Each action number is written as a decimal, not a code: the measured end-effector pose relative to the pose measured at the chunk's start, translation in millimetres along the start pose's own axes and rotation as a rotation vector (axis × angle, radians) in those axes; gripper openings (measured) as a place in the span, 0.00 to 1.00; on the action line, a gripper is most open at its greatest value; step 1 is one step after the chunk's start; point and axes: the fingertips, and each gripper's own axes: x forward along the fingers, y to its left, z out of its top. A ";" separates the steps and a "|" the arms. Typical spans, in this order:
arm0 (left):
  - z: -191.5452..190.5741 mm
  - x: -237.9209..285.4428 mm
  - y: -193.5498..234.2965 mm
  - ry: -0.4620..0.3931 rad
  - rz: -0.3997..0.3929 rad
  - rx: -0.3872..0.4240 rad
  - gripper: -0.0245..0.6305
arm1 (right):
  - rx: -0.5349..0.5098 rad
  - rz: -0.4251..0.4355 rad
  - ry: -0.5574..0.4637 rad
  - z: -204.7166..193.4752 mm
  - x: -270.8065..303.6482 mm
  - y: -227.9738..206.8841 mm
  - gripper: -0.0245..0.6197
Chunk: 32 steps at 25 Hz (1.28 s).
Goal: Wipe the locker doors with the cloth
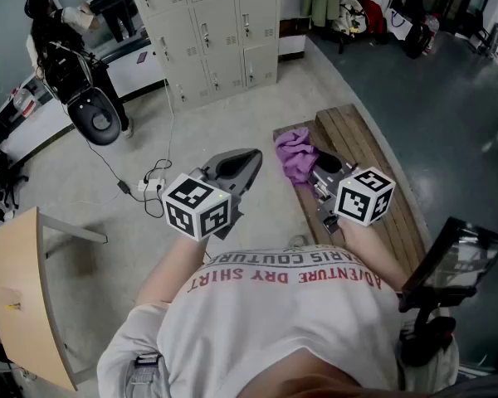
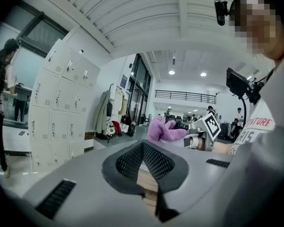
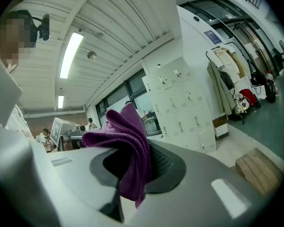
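A pale concrete floor (image 1: 232, 114) fills most of the head view. At its far edge stands a bank of light grey metal lockers (image 1: 220, 31) with all doors closed. A low platform of wooden slats (image 1: 373, 160) lies on the floor to the right, nearer the camera. At the bottom of that view is the wearer's white T-shirt with red lettering (image 1: 286, 305), both forearms reaching forward.

The left gripper (image 1: 247, 160), grey and pointed, is held out over the bare floor. Its own view shows the black ribbed jaws brought together at the tips with nothing between them. The right gripper (image 1: 311, 171) is held above the near end of the wooden platform. Its jaws are clenched on a crumpled purple microfibre cloth (image 1: 294, 153), which bunches up above them and hangs a little below. The cloth is in the air, well apart from the lockers and touching no door. Each gripper carries a white cube with black square markers: left (image 1: 197, 206), right (image 1: 364, 195).

To the upper left a person in dark clothing (image 1: 54, 23) stands beside a black office chair (image 1: 95, 116). A white power strip (image 1: 152, 186) lies on the floor near the left gripper. A light wooden table (image 1: 21, 297) shows at the left edge.
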 end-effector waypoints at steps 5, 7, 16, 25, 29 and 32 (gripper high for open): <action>-5.7 6.1 0.9 0.004 0.000 0.018 0.04 | -0.009 -0.002 0.002 -4.6 0.4 -8.0 0.14; -7.6 8.2 0.6 0.003 0.001 0.028 0.04 | -0.004 -0.002 -0.003 -6.4 -0.4 -11.5 0.14; -31.8 22.1 9.3 -0.005 -0.007 0.032 0.04 | -0.012 0.009 -0.038 -21.7 2.9 -27.4 0.15; -12.9 104.7 99.2 0.020 0.016 -0.019 0.04 | 0.009 0.012 0.000 13.1 75.8 -125.4 0.15; 13.6 180.0 171.3 0.020 0.032 -0.045 0.04 | -0.018 0.006 0.014 51.7 133.8 -207.3 0.15; 34.2 241.4 226.2 0.029 0.048 -0.062 0.04 | -0.007 0.025 0.022 82.3 178.1 -270.7 0.15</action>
